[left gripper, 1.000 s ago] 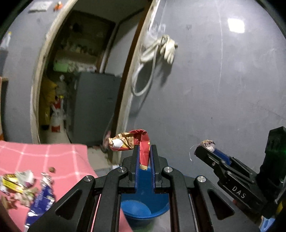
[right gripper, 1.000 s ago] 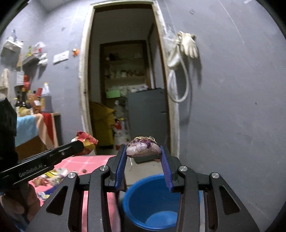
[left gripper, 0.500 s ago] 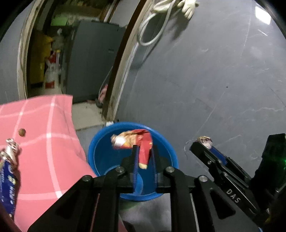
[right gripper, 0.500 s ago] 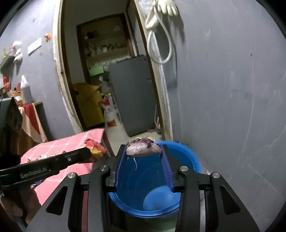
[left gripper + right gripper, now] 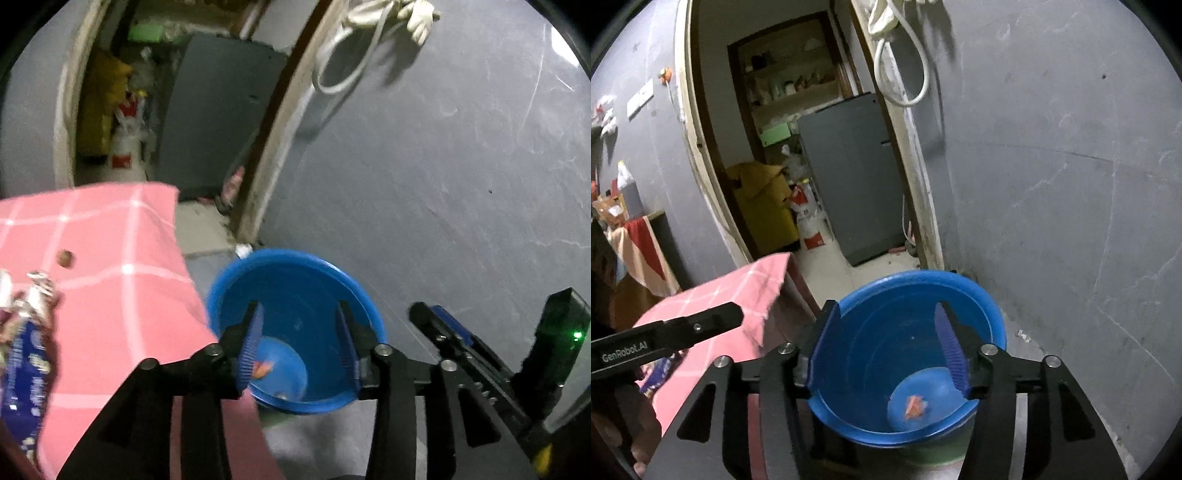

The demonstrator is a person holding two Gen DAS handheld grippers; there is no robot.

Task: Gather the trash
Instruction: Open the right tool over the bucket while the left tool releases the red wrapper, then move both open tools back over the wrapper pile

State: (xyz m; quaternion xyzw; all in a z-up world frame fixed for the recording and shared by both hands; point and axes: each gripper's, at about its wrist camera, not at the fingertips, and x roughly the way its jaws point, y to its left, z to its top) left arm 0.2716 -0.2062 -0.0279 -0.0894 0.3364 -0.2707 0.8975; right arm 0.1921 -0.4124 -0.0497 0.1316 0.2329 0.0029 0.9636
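Both tongs, left (image 5: 299, 339) and right (image 5: 886, 349), are held apart and empty, jaws just opened, above a blue bucket (image 5: 982, 295) where a light, crumpled wrapper (image 5: 915, 405) lies, likely best pinched at a fold.

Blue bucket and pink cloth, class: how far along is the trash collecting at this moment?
Done: a red wrapper lies at the bottom of the blue bucket. In hand: nothing; the left tongs and right tongs have just been opening over the bucket, with nothing between them. Left: a blue packet and other scraps on the pink cloth.
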